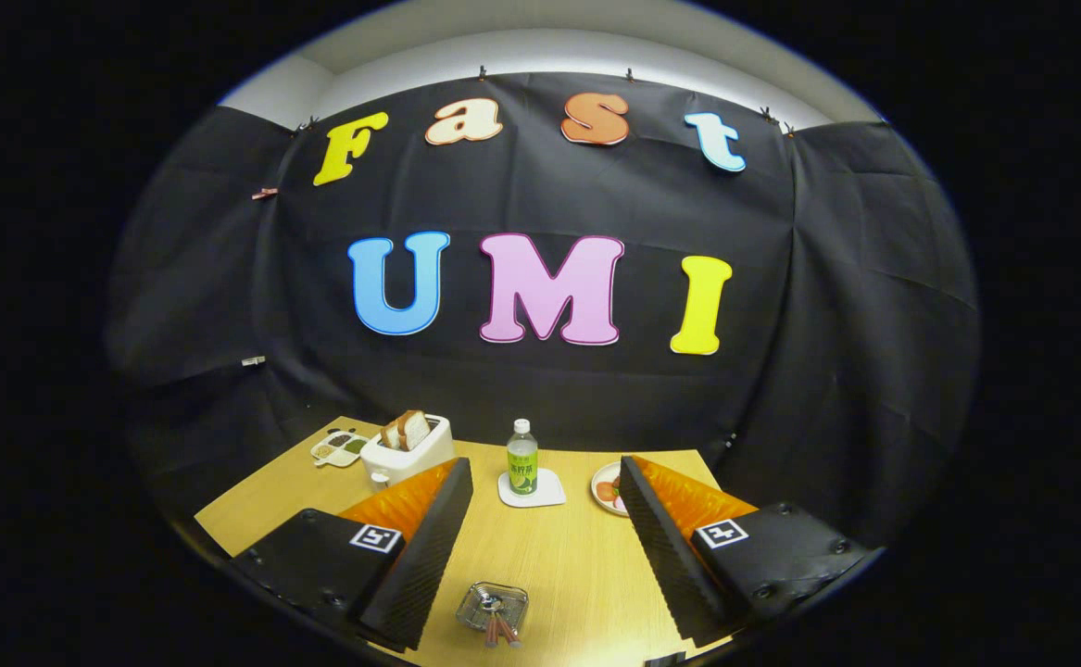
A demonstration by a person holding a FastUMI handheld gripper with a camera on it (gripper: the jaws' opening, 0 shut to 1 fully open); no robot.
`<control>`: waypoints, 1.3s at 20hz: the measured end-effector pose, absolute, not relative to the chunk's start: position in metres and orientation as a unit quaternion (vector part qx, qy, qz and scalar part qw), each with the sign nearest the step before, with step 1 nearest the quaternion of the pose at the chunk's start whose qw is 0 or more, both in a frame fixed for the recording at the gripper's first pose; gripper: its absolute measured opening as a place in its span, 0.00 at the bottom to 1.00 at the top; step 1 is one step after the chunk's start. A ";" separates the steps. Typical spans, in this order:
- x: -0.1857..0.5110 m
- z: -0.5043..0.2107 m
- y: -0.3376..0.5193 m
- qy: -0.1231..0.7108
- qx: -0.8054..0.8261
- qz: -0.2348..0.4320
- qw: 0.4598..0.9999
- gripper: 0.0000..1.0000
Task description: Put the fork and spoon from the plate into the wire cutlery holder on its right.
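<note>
I hold the gripper (545, 556) high over the table (577, 565), fingers spread wide and empty. Between them, at the near edge, the wire cutlery holder (492, 604) already seems to carry reddish-handled cutlery (501, 630), though fork and spoon are too small to tell apart. I judge the task nearly finished; next I need only back away.

dim overall, with the brightest light spilling along the pale ceiling strip (596, 37) above the cloth and a warm pool falling on the wooden table (568, 556), strongest at its near edge. heavily bent by the fisheye, so the table's far edge curves and the cloth walls bow inward toward the rim, darkening there. sharp enough at the bottle (522, 459) and toaster (408, 451), softer and slightly smeared at the wire cutlery holder (492, 607) between the wide-apart fingers of the gripper (540, 482).
</note>
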State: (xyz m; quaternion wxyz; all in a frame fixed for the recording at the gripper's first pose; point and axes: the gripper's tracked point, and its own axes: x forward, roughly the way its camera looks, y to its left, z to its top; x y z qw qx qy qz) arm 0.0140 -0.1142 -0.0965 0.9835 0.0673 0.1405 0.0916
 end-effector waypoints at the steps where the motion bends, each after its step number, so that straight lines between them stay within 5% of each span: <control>1: 0.013 -0.096 -0.115 0.135 0.062 0.093 0.984 0.99; 26: -0.002 -0.089 -0.119 0.129 0.065 0.100 0.984 0.99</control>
